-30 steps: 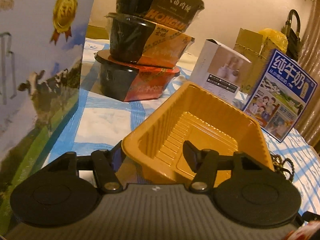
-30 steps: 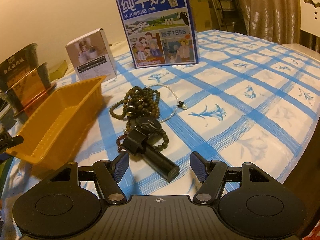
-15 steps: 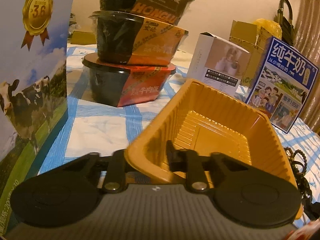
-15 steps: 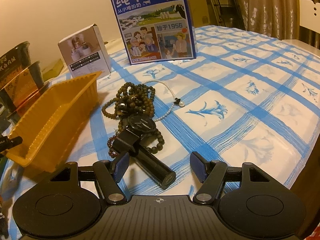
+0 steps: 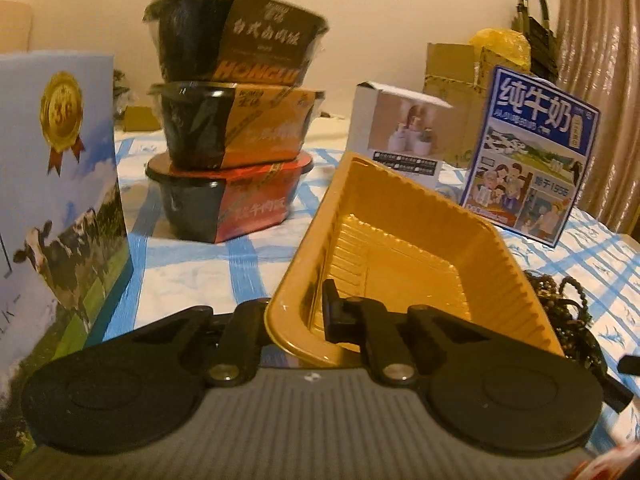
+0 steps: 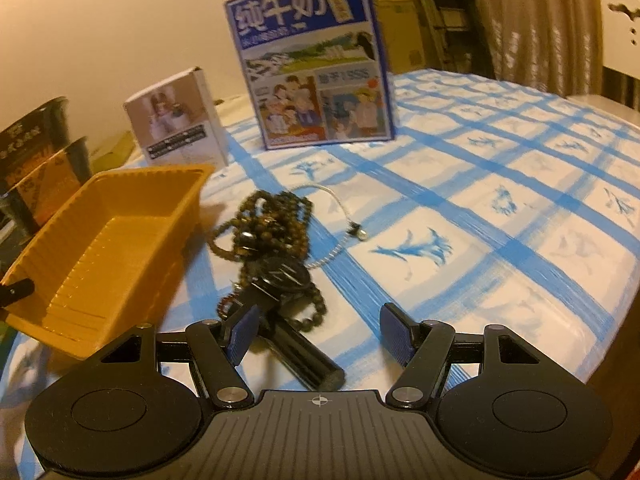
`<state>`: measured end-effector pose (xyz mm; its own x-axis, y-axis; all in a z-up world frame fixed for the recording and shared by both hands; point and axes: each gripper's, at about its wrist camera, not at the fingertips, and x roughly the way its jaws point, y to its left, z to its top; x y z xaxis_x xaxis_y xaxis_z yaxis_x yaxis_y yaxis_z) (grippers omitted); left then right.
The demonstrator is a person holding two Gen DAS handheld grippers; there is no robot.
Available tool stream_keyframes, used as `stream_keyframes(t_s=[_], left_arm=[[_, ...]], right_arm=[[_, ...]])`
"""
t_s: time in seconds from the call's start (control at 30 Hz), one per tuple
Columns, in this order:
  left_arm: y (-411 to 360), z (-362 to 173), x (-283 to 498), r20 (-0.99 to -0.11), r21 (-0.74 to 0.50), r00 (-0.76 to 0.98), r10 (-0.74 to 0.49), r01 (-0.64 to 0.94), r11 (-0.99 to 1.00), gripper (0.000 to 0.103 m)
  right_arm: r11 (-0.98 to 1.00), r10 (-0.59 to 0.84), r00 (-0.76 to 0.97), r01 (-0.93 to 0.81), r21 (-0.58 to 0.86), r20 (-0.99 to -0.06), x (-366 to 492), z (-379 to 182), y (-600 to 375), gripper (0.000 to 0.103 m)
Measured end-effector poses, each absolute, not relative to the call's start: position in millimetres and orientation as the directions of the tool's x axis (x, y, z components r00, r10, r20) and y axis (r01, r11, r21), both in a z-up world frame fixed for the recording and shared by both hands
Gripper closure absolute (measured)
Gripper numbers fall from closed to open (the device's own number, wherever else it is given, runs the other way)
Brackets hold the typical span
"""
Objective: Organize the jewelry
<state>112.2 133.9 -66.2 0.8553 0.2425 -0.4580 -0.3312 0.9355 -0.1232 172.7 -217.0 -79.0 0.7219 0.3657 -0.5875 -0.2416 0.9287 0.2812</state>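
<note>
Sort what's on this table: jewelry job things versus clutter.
Job: orange tray, left gripper clamped on its rim; bead strands; pearl strand; black watch; right gripper, open.
Clutter: milk cartons; white box; stacked bowls.

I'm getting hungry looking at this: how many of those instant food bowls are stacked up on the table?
3, in one stack beside the cow-print carton: a red-labelled bowl at the bottom, an orange-labelled bowl in the middle, and a dark bowl tilted on top. None seem hidden.
</note>
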Motion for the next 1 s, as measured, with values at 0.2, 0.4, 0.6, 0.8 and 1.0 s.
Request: stream_keyframes(t_s=[0.2, 0.4, 0.6, 0.8, 1.0], left_arm=[[127, -61, 114, -0.451, -0.082, 0.86, 0.238, -0.306, 0.949, 0.095], [130, -60, 119, -0.457, -0.071, 0.862, 0.221, -0.282, 0.957, 0.096], [133, -60, 121, -0.458, -0.07, 0.865, 0.207, -0.267, 0.961, 0.096], [134, -60, 123, -0.459, -0.071, 0.865, 0.204, -0.265, 0.962, 0.096], [134, -60, 123, -0.461, -0.074, 0.864, 0.202, -0.264, 0.962, 0.096]], right_arm=[[0.913, 0.409, 0.695, -0.306, 0.27, -0.592, 189, -79, -200, 0.036], [0.91, 0.413, 0.679, -0.274, 0.312, -0.606, 210, -81, -190, 0.036], [0.918, 0.389, 0.663, -0.222, 0.328, -0.64, 227, -91, -187, 0.045], [0.923, 0.38, 0.656, -0.228, 0.309, -0.652, 232, -96, -182, 0.061], [0.933, 0.36, 0.691, -0.282, 0.225, -0.626, 219, -86, -171, 0.061]])
